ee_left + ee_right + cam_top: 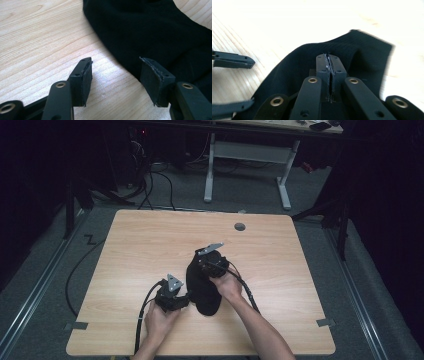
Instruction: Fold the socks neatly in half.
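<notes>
Two hand-held grippers worked over a wooden bench (130,250), each held in one of a person's hands. A black cloth (202,290) lay on the bench near its front middle, between the two. The right hand-held gripper (329,72) had its jaws pressed together, pinching a fold of the cloth (294,62), which spread out beneath and beyond them. The left hand-held gripper (115,77) rested low on the bench with its jaws spread apart and nothing between them; its right-side pad sat against the cloth's (150,32) edge, while the other pad lay over bare wood. In the right gripper view, the left hand-held gripper's (242,82) jaws showed, parted, just beside the cloth.
</notes>
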Available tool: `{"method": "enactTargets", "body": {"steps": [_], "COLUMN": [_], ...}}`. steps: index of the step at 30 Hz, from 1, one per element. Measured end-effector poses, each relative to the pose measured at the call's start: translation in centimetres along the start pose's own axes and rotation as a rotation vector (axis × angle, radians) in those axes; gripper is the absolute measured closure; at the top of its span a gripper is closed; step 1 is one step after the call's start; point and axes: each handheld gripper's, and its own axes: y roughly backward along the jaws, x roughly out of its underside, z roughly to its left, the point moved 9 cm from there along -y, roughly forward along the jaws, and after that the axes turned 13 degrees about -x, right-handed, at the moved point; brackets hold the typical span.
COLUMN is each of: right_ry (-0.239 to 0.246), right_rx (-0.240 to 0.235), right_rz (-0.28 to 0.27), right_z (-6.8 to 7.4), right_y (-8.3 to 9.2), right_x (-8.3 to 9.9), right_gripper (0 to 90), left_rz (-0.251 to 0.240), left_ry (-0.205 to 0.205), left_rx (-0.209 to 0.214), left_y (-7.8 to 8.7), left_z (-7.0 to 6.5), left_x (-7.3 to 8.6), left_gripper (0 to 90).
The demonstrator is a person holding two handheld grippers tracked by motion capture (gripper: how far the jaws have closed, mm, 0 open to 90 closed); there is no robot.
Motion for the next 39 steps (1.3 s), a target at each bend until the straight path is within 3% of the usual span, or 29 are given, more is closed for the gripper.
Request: {"method": "enactTargets", "body": {"steps": [2,6,9,11,13,15,17,18,19,22,24,28,31,34,39], "right_ry": [0.008,0.013,-0.002,-0.033,-0.059,-0.08,-0.089,-0.098,-0.098,-0.1,-0.114,-0.082,-0.087,-0.099,-0.076], "right_rx": [0.02,0.035,0.047,0.044,0.037,0.027,0.022,0.016,0.016,0.014,0.006,0.015,0.016,0.025,0.038], "right_rz": [-0.009,-0.007,0.017,0.037,0.057,0.062,0.049,0.041,0.041,0.039,0.026,0.045,0.042,0.013,-0.038], "right_z": [-0.5,-1.3,-1.9,-2.2,-2.5,-2.9,-3.1,-3.0,-3.0,-3.1,-3.2,-3.1,-3.3,-3.4,-3.5], "right_y": [2.1,4.0,3.9,3.2,2.1,1.4,1.1,1.0,1.0,0.8,0.7,0.6,0.5,0.9,2.5], "right_x": [0.1,1.1,2.7,3.9,5.3,6.1,6.3,6.4,6.4,6.6,6.7,6.6,6.4,6.2,4.9], "right_gripper": [87.6,87.4,87.0,86.5,85.6,83.6,80.9,80.7,80.7,81.0,84.3,86.1,86.4,86.7,86.8], "left_rz": [0.0,0.001,0.001,-0.01,-0.04,-0.045,-0.045,-0.037,-0.037,-0.009,0.014,0.022,0.03,0.005,-0.031], "left_ry": [0.001,-0.001,0.009,0.026,0.0,-0.036,-0.047,-0.093,-0.093,-0.143,-0.163,-0.139,-0.149,-0.141,-0.13], "left_rx": [0.001,0.011,0.02,0.062,0.093,0.124,0.138,0.169,0.169,0.181,0.167,0.154,0.15,0.159,0.183], "left_y": [0.0,-0.1,-0.1,0.6,1.5,2.3,2.5,2.9,2.9,2.4,1.4,0.6,0.5,1.3,2.9], "left_z": [0.0,0.0,0.0,-0.6,-1.5,-2.7,-3.1,-4.5,-4.5,-5.8,-6.2,-5.6,-5.3,-4.9,-4.4], "left_x": [0.0,-0.1,-0.1,-0.4,-0.7,-1.0,-1.1,-1.1,-1.1,-0.8,-0.6,-1.3,-1.9,-2.6,-3.0], "left_gripper": [43.1,41.9,42.6,43.7,44.3,44.1,43.8,43.9,43.9,44.8,52.4,69.5,80.0,82.9,83.1]}}
